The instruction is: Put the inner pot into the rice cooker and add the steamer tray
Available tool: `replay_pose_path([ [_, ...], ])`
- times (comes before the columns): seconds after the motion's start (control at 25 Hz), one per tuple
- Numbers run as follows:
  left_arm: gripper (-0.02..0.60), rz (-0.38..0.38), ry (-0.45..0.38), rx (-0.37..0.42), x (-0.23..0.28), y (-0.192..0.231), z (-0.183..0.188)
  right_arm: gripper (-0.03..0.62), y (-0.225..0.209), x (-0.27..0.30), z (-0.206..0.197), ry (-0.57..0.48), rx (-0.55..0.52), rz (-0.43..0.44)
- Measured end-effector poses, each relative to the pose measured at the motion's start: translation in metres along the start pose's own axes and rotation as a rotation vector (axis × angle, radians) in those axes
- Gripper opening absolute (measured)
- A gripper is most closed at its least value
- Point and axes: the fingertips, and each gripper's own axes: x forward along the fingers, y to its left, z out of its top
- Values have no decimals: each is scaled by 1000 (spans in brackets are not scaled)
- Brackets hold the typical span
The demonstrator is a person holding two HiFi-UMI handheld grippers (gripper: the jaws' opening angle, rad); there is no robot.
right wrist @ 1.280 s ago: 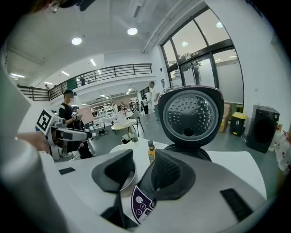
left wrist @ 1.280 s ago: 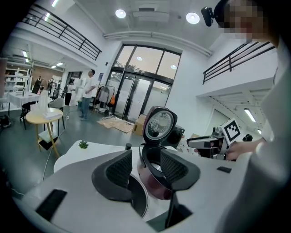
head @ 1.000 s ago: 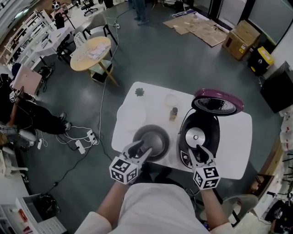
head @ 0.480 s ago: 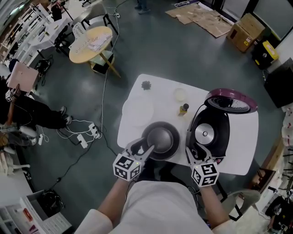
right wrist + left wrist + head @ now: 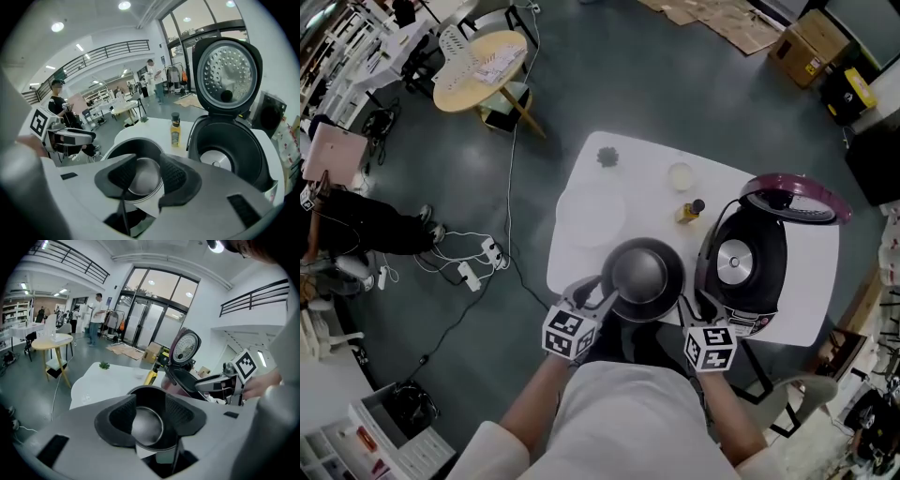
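Note:
The dark metal inner pot (image 5: 643, 275) stands on the white table (image 5: 787, 309), left of the open rice cooker (image 5: 750, 267) with its purple lid (image 5: 794, 191) raised. A white round tray (image 5: 592, 216) lies behind the pot on the left. My left gripper (image 5: 598, 294) is at the pot's near-left rim, open; the pot (image 5: 148, 426) shows through the gap between its jaws. My right gripper (image 5: 695, 306) is at the near-right rim, between pot and cooker, also open, with the pot (image 5: 137, 151) just beyond its jaws. Neither holds anything.
A yellow bottle (image 5: 691, 210), a small white cup (image 5: 680, 175) and a little green plant (image 5: 607, 157) stand on the far part of the table. Cables and a power strip (image 5: 473, 272) lie on the floor at left. A round wooden table (image 5: 481, 68) is farther off.
Both grippers have come down and closer to the pot's near rim, one on each side. Their jaws look as wide as before. The pot and cooker have not moved on the table.

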Motion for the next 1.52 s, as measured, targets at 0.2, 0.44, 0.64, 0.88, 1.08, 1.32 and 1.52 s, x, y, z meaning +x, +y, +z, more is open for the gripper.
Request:
replay_pose_path([
  [0.2, 215, 9, 55, -3, 15, 22, -24, 179, -5, 20, -22, 61, -12, -67],
  [0.44, 224, 23, 134, -3, 39, 45, -54, 196, -15, 45, -52, 124, 19, -159],
  [0.64, 227, 15, 196, 5, 56, 57, -72, 202, -24, 63, -72, 167, 56, -207],
  [0.88, 232, -3, 253, 38, 76, 65, -82, 207, -33, 82, -86, 215, 87, -223],
  [1.08, 216, -7, 307, 62, 89, 70, -92, 196, -36, 100, -95, 249, 93, -220],
  [1.32, 150, -2, 319, 73, 97, 66, -95, 63, -38, 111, -105, 269, 77, -222],
  [1.52, 127, 24, 342, 100, 92, 67, -93, 60, -33, 107, -104, 259, 111, -210],
])
